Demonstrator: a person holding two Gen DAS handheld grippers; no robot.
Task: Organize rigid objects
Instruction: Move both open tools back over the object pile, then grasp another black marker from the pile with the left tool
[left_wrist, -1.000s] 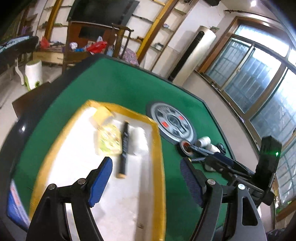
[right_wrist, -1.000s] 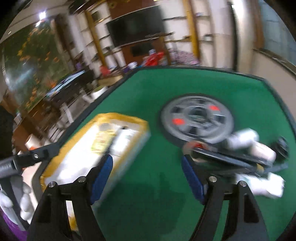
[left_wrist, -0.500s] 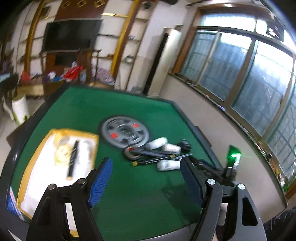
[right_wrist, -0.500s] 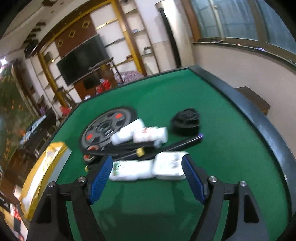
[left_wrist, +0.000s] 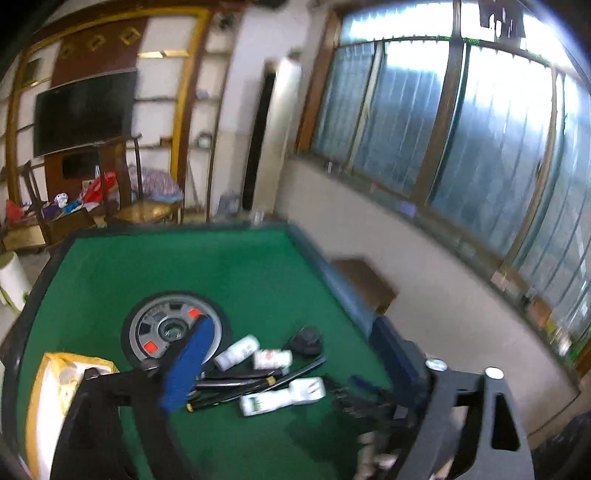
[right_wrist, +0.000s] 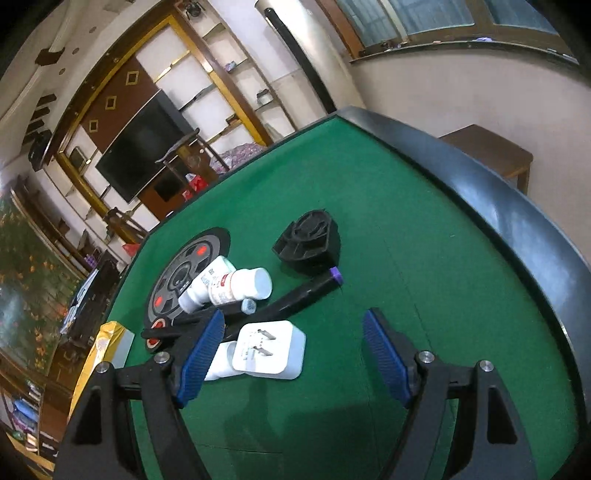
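White, hard plastic fills the space just ahead of the right tool (right_wrist: 291, 356), whose blue-padded fingers are spread wide and hold nothing: a squarish charger plug (right_wrist: 271, 349) lies flat on the green counter (right_wrist: 424, 258) with its two metal prongs facing up. It is probably light, stiff and somewhat slick, so a pinch across its two flat side walls, clear of the prongs, looks safest. A white bottle (right_wrist: 221, 356) lies touching it on the left, partly hidden behind the left pad, its long axis running roughly left to right. Beyond, a long black pen-like stick (right_wrist: 299, 295) with a purple tip points up and to the right; it is thin and rigid, and is best taken near its middle. Two white pill bottles (right_wrist: 229, 284) lie on their sides just past it, likely light and prone to rolling, one cap toward the right. Farther off a black ribbed holder (right_wrist: 308, 242) rests tilted, and a grey weight plate (right_wrist: 184, 277), surely heavy, lies flat. The yellow-rimmed tray (right_wrist: 105, 339) sits at the left edge. In the blurred left view the left tool (left_wrist: 295, 369) is likewise spread and empty, well above the pile.
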